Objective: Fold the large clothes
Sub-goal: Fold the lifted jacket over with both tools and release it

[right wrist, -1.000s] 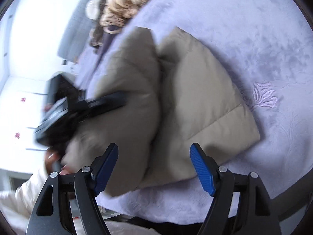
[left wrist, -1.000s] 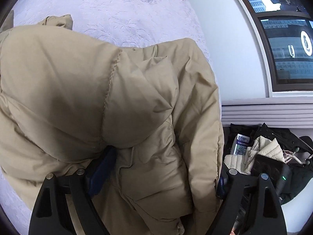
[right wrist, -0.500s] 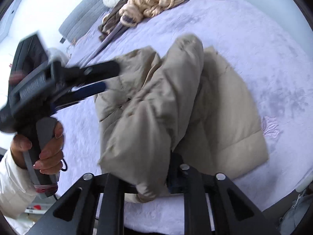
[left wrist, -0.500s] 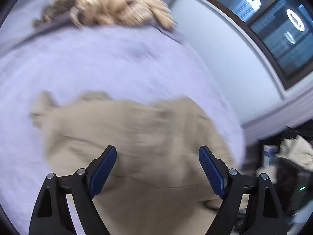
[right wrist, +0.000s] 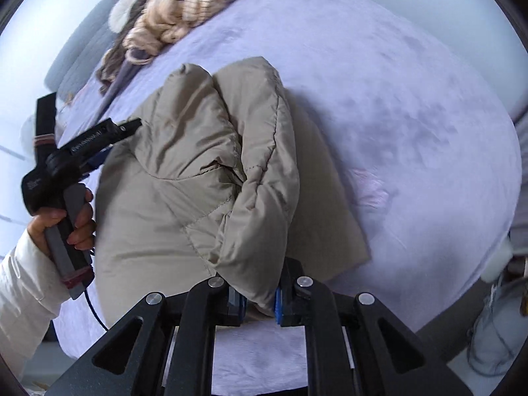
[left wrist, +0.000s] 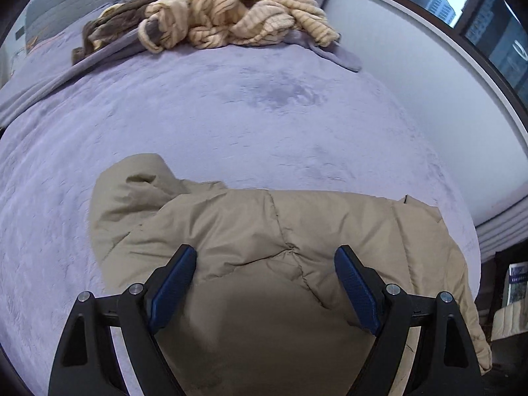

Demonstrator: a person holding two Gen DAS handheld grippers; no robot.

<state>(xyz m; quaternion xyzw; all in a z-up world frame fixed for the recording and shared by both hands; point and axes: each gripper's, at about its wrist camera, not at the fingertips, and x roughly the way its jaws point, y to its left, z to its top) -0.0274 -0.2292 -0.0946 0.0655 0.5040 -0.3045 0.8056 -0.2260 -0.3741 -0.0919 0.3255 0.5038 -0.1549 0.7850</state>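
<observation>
No text can be read with certainty. At left of the right wrist view, the black handheld gripper (right wrist: 82, 151) carries a line of pale lettering on its top bar and a small mark on its body; both are too blurred to decipher. At lower right of the left wrist view, a blue-and-white package (left wrist: 516, 283) bears illegible print.

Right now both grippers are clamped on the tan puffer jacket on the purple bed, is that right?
Not quite. Only the right gripper is clamped on the tan puffer jacket, pinching a thick fold, as the right wrist view shows. The left gripper is open, its blue pads spread apart above the jacket, as the left wrist view shows. The jacket does lie on the purple bed.
</observation>
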